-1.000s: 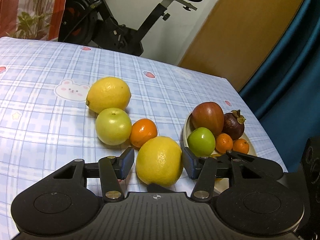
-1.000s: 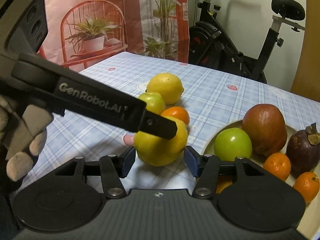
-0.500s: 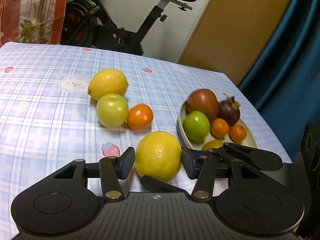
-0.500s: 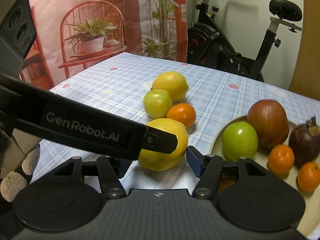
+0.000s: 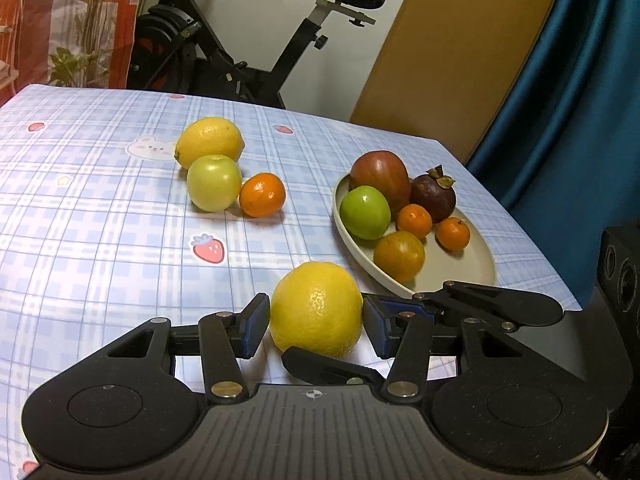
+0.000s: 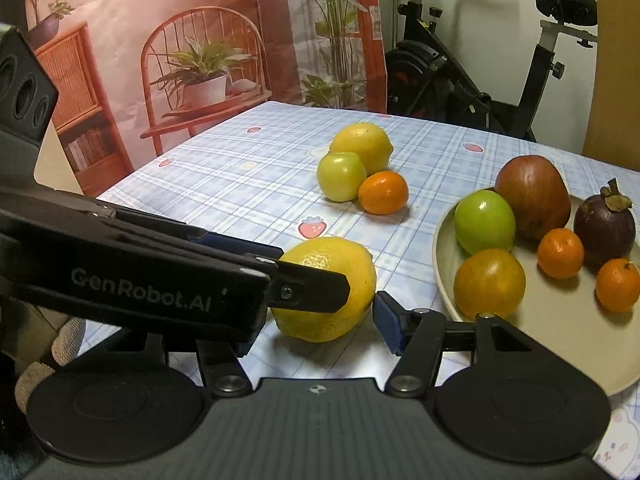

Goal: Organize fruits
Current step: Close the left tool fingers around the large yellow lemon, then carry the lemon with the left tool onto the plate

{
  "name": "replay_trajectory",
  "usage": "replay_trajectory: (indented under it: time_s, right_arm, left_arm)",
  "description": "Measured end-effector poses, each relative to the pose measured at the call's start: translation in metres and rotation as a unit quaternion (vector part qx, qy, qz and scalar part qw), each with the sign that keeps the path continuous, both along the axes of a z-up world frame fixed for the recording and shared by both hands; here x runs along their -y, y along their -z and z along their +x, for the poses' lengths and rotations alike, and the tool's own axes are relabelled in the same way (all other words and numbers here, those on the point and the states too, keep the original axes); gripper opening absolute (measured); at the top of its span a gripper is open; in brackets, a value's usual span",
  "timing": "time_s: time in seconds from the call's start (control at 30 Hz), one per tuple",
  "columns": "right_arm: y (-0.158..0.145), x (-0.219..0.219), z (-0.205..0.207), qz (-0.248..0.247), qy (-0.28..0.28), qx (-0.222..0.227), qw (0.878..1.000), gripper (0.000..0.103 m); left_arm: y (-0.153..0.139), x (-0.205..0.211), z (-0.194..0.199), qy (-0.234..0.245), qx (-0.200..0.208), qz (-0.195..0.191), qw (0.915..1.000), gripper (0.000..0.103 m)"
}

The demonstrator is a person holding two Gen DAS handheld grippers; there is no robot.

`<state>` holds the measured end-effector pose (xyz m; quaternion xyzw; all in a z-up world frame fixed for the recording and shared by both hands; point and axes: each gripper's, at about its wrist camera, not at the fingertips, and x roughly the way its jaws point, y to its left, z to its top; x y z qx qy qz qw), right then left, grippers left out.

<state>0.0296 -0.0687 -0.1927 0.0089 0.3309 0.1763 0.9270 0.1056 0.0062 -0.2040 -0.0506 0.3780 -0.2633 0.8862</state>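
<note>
Only one piece of writing could be read out there: "GenRobot.AI", in pale grey letters, ran along the black side of the left gripper (image 6: 280, 276) as it reached across the right wrist view. The lettering sat on the broad arm of that tool, tilting slightly downhill from left to right, and the first letters looked a touch blurred. Nothing else carried legible text or numbers; the checked cloth on the surface (image 5: 100, 216) showed only little printed pictures of strawberries, a star and a bear's face, no words.
</note>
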Motion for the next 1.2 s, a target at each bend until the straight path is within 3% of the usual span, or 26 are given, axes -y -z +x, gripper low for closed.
replay_trajectory:
  time_s: [0.4,0.87,1.2]
  right_arm:
    - [-0.010,0.002,-0.015,0.009,-0.004,0.028,1.000,0.061]
    - [-0.031,0.067,-0.035,0.039,0.103,0.056,0.992,0.061]
    - [-0.028,0.121,-0.039,0.042,0.177,0.021,0.983,0.061]
  left_arm:
    - [-0.017,0.009,-0.011,-0.008,0.027,0.007,0.9996,0.054]
    - [-0.040,0.093,0.005,0.094,0.043,0.023,0.9944,0.054]
    - [-0.021,0.156,0.027,0.154,-0.010,0.020,0.9878,0.054]
